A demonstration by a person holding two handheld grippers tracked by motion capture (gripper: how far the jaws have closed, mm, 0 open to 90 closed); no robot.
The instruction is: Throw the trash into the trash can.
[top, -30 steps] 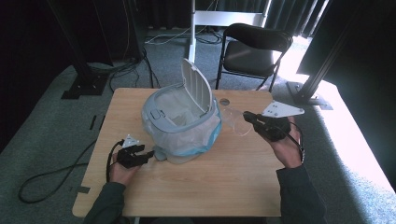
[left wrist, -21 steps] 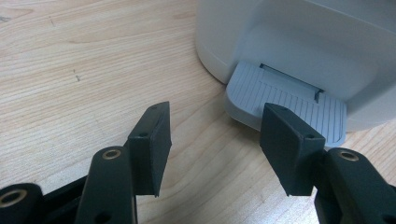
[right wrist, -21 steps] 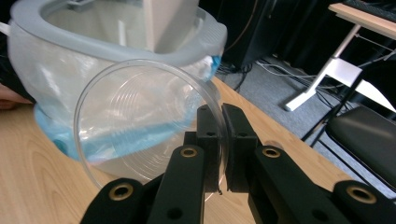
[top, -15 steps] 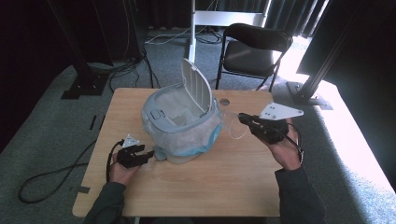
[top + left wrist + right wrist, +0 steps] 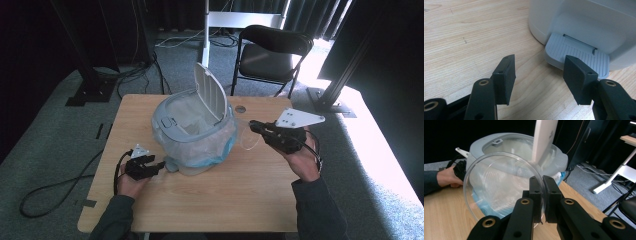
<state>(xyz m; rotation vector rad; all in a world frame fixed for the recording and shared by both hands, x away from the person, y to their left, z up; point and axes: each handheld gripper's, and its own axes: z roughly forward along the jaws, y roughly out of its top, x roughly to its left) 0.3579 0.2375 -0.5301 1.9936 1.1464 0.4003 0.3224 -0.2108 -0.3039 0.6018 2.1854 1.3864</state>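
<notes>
I can read no text, label, brand, number or sign anywhere — not from any of my three views. The grey bin [image 5: 192,131] carries no lettering on its body or raised lid [image 5: 210,92], and its ribbed pedal [image 5: 576,53] at my left gripper's twelve o'clock is plain — only moulded lines. The clear dish [image 5: 504,186] is unmarked too.

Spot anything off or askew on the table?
Nothing spilled or damaged. The pedal bin stands upright, lid raised, its liner bunched loosely outside. The right tongs pinch a clear plastic dish by its rim.
</notes>
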